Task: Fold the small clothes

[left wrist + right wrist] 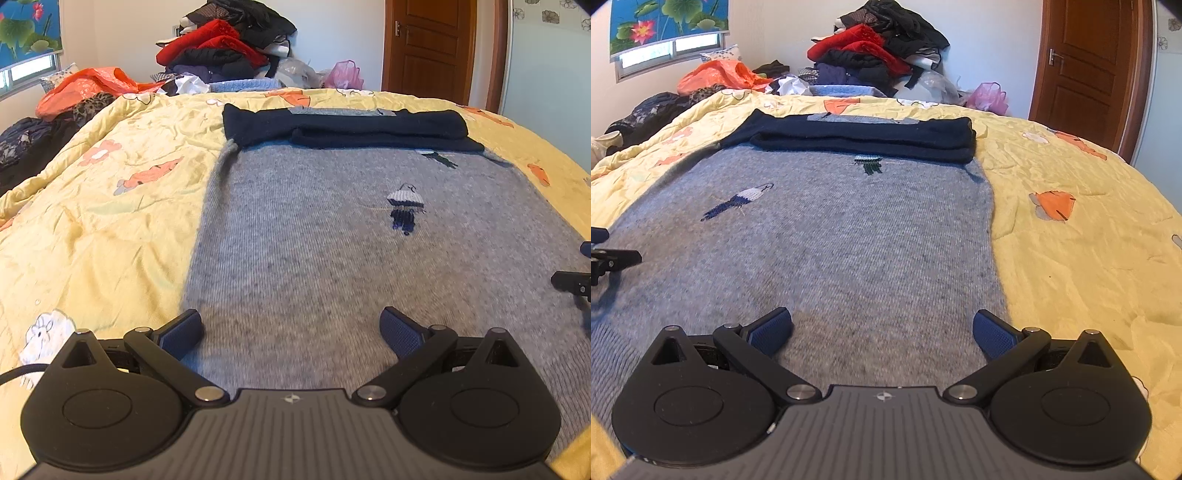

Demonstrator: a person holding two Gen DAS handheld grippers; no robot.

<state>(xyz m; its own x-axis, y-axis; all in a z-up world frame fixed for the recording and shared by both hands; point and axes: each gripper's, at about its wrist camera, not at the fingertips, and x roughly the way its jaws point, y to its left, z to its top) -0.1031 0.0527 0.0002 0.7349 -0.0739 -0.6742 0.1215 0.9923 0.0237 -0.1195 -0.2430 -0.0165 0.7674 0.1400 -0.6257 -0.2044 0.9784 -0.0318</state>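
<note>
Here both grippers point(291, 332) point(882, 332) gape over the grey sweater point(332, 240) — only the right view shows the door handle point(1054, 57).

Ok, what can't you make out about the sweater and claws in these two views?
- Sweater near hem: both views, hidden under each claw's body.
- Sleeves: folded across the top, so the cuffs and the collar under them are not clear.
- Right claw: left view, cut off by the right edge.
- Left claw: right view, cut off by the left edge.
- Knitted figures: too small to read.
</note>
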